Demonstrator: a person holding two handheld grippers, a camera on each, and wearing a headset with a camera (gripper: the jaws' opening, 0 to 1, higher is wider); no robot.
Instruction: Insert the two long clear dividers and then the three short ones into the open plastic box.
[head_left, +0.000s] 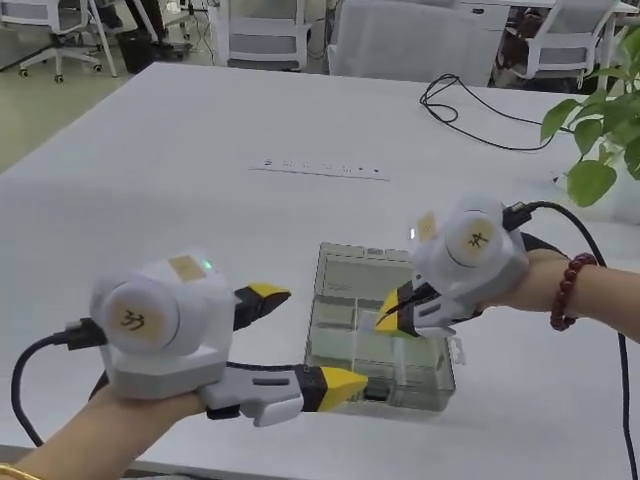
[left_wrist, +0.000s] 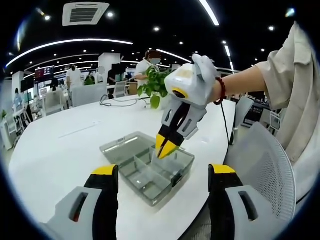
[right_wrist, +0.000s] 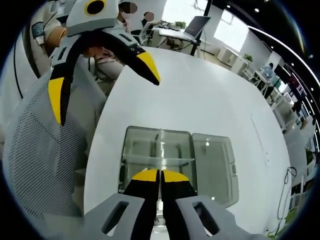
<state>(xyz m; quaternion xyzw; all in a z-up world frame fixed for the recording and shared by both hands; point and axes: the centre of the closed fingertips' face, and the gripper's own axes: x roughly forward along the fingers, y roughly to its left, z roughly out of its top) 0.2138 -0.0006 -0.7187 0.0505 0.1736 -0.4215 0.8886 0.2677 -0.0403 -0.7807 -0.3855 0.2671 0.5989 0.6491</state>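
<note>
Found right hand-held gripper (head_left: 385, 320) closed low over open box (head_left: 400, 400) near tabletop (head_left: 200, 150) edge, grip on any divider unclear, left hand-held gripper (head_left: 308, 337) spread alongside, risking a skid of the unbraced box under any skewed push.

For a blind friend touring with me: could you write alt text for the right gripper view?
The right gripper, its yellow-tipped fingers pressed together, points at an open clear plastic box with dividers on a white table. The left gripper hangs at upper left, fingers spread wide.
</note>
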